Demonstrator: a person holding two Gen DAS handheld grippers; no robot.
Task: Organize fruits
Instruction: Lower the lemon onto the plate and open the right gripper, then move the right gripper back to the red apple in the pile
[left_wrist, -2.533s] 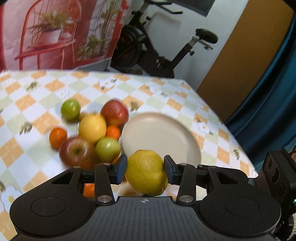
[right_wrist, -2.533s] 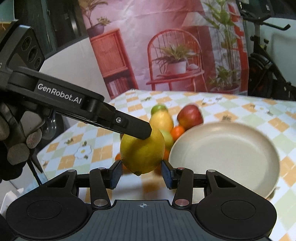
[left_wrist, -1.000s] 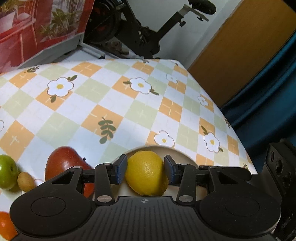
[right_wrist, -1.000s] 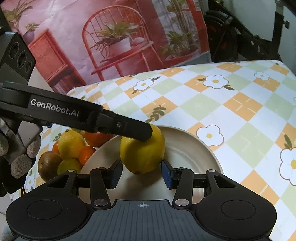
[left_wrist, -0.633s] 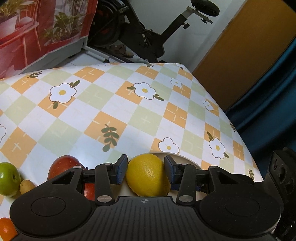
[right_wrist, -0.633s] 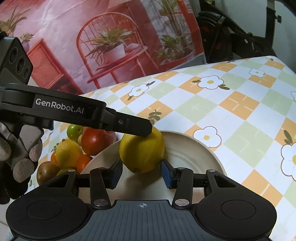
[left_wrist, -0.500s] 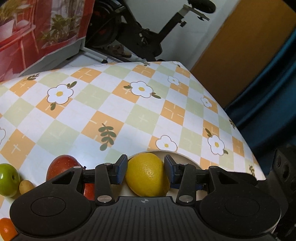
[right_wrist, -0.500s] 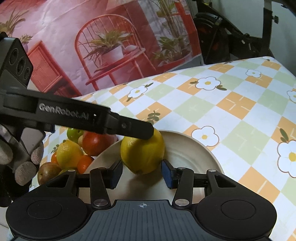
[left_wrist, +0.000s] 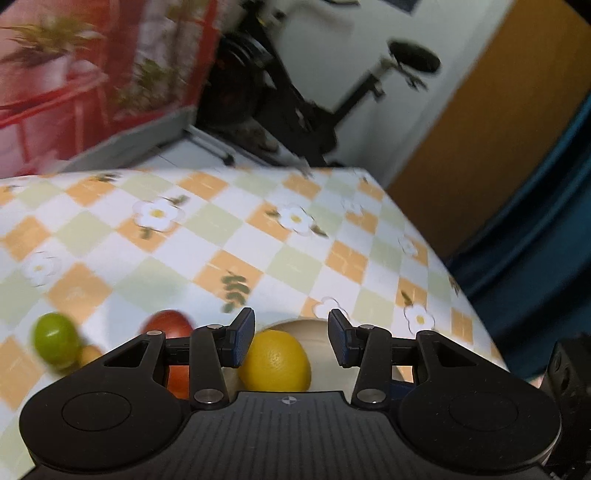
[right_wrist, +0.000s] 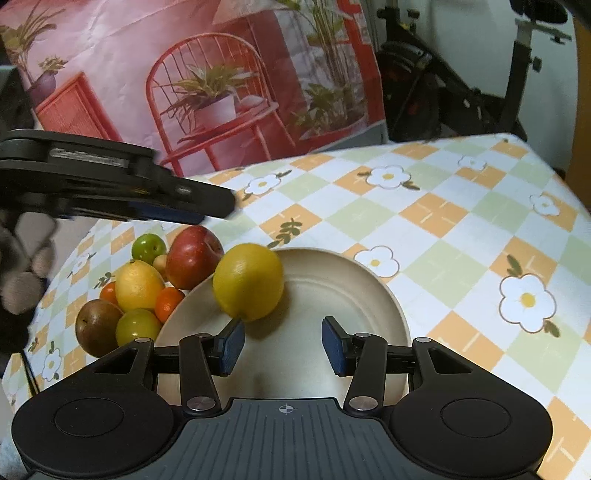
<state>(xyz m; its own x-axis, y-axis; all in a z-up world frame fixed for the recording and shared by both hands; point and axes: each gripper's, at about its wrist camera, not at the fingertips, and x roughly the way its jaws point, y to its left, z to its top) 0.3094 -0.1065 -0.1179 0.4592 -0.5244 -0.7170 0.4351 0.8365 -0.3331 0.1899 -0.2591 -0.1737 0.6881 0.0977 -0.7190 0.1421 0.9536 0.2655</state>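
Note:
A yellow lemon (right_wrist: 248, 281) lies on the left part of a beige plate (right_wrist: 351, 295). In the left wrist view the lemon (left_wrist: 275, 360) sits below and behind my left gripper (left_wrist: 291, 328), which stands open with nothing between its pads. From the right wrist view, the left gripper (right_wrist: 207, 201) hovers above the fruit pile, clear of the lemon. My right gripper (right_wrist: 282, 339) is open over the plate's near side, the lemon just beyond its left fingertip. Beside the plate lie a red apple (right_wrist: 194, 256), a second lemon (right_wrist: 138, 284), small oranges (right_wrist: 168, 302) and green fruits (right_wrist: 149, 246).
The table wears a checked flower cloth (right_wrist: 461, 229); its right edge (left_wrist: 458, 280) drops off toward a blue curtain. An exercise bike (left_wrist: 295, 110) and a red plant poster (right_wrist: 207, 92) stand behind. A gloved hand (right_wrist: 22, 273) holds the left gripper at the far left.
The left gripper has let go of the lemon and lifted off it; the lemon now rests on the plate. The right gripper has drawn back, so the lemon is no longer between its fingers.

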